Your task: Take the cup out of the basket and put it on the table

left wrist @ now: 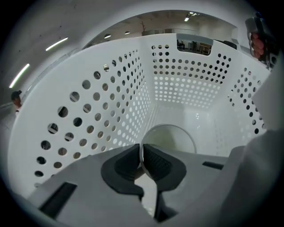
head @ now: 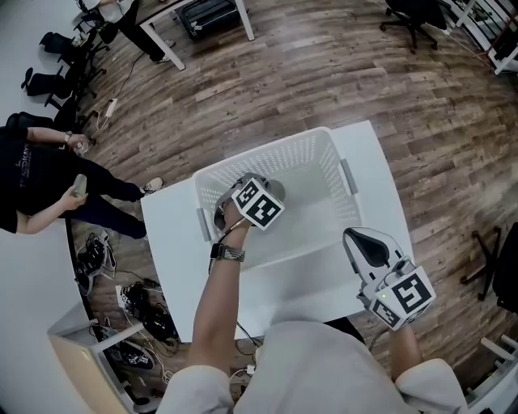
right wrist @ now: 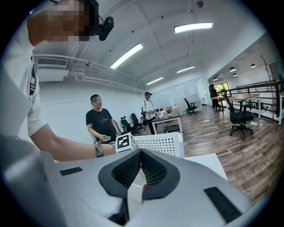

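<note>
A white perforated basket (head: 324,154) stands on the white table (head: 380,186). My left gripper (head: 231,212) reaches down into its left part. In the left gripper view the cup (left wrist: 174,135), pale with a round open mouth, lies low against the basket wall (left wrist: 97,111). The left gripper (left wrist: 142,156) is shut on the cup's thin rim, one pad on each side of it. My right gripper (head: 366,244) hovers over the table's front right, outside the basket; its jaws (right wrist: 141,168) are shut with nothing between them. From the head view the cup is hidden under the left gripper.
A person in black (head: 36,178) stands on the wooden floor left of the table, with shoes (head: 133,311) lying nearby. Desks and office chairs (head: 413,12) stand further off. In the right gripper view two people (right wrist: 101,124) stand behind the basket (right wrist: 164,142).
</note>
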`<state>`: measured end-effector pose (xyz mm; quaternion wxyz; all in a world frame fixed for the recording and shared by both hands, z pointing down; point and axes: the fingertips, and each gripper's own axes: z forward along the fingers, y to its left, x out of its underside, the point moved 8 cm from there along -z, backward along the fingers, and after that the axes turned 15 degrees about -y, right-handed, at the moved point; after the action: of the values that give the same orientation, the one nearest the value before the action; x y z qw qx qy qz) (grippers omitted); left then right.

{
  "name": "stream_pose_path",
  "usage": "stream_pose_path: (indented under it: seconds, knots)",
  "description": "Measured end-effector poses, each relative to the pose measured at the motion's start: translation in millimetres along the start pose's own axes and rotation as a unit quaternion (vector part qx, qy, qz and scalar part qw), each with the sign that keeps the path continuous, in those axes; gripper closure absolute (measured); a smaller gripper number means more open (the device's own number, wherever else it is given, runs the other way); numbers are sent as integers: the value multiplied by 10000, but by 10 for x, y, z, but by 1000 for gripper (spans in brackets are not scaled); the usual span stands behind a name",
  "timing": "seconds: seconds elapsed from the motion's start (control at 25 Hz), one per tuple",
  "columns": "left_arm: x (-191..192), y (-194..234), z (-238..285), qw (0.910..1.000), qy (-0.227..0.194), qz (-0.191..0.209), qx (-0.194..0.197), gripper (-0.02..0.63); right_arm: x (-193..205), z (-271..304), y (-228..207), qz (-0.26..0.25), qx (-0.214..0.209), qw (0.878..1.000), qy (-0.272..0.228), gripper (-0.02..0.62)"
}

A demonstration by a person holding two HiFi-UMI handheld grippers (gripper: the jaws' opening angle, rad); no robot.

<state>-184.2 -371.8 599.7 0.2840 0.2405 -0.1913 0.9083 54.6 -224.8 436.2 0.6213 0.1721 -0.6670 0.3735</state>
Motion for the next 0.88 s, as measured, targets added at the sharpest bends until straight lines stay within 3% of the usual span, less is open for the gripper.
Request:
stream_pose_path:
  seconds: [0.36,0.88]
  knots:
    - [-31,-43,-253,9991,-9,-382,-198,577,-41,-118,74,-32,-71,9999,-79,578]
    - [-545,-226,-959,9934,-816,-427,-683,577,-234,-457,107,-192,-93,9994,-290,578]
